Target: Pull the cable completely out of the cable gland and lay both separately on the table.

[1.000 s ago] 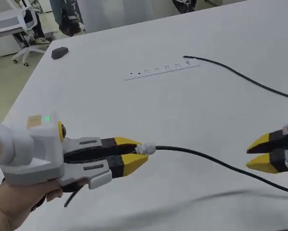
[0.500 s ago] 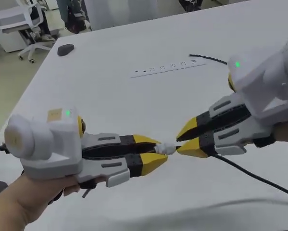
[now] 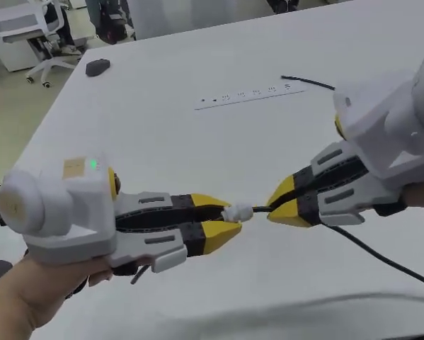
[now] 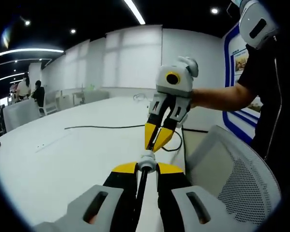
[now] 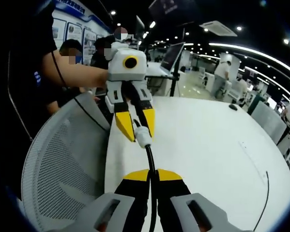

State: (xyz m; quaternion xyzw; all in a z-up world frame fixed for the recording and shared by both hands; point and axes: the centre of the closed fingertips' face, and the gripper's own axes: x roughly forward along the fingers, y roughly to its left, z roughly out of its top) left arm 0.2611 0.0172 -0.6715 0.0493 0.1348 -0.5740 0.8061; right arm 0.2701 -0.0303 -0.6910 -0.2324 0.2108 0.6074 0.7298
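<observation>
Cable gland (image 3: 238, 212), small and white, at centre frame above the table (image 3: 197, 142), long axis left-to-right. The left gripper (image 3: 224, 221) is clamped on it; the right gripper (image 3: 274, 207) pinches the black cable (image 3: 367, 248), which exits rightward.

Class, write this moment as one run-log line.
left gripper: shut on cable gland | right gripper: shut on cable | cable not yet out

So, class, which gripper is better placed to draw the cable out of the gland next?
Right. The right gripper is shut on the black cable just beside the white cable gland, so it can likely pull away while the left gripper, shut on the gland, holds.
</observation>
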